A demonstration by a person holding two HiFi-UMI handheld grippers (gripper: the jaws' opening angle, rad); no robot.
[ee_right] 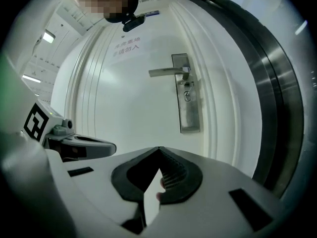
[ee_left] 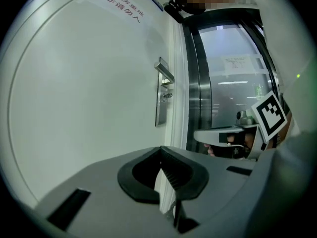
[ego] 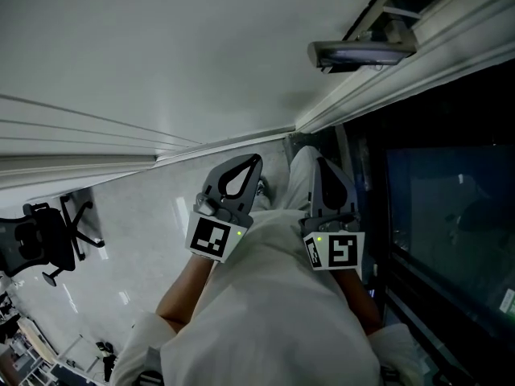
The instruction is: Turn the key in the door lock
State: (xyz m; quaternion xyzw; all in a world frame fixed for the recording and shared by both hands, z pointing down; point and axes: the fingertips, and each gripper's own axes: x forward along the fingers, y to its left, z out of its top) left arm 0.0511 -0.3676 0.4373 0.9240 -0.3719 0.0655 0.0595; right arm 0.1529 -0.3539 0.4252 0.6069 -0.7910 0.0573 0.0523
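Left gripper (ee_left: 161, 148) closed, empty; right gripper (ee_right: 159, 148) closed, empty. Red door notice (ee_right: 127, 46), second line: 非请勿入.

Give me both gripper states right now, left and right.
Left gripper: closed, nothing between its jaws.
Right gripper: closed, holding nothing.

Office-building corridor, black swivel chair (ego: 44, 244) on a glossy pale floor (ego: 145, 240) at the head view's left, white door (ee_right: 143, 98) with metal lever handle (ee_right: 168, 72) and red-lettered notice (ee_right: 126, 47), steel-framed glass door (ee_left: 233, 98) bearing a paper sheet (ee_left: 237, 66), ceiling light panels (ee_right: 48, 36) upper left.
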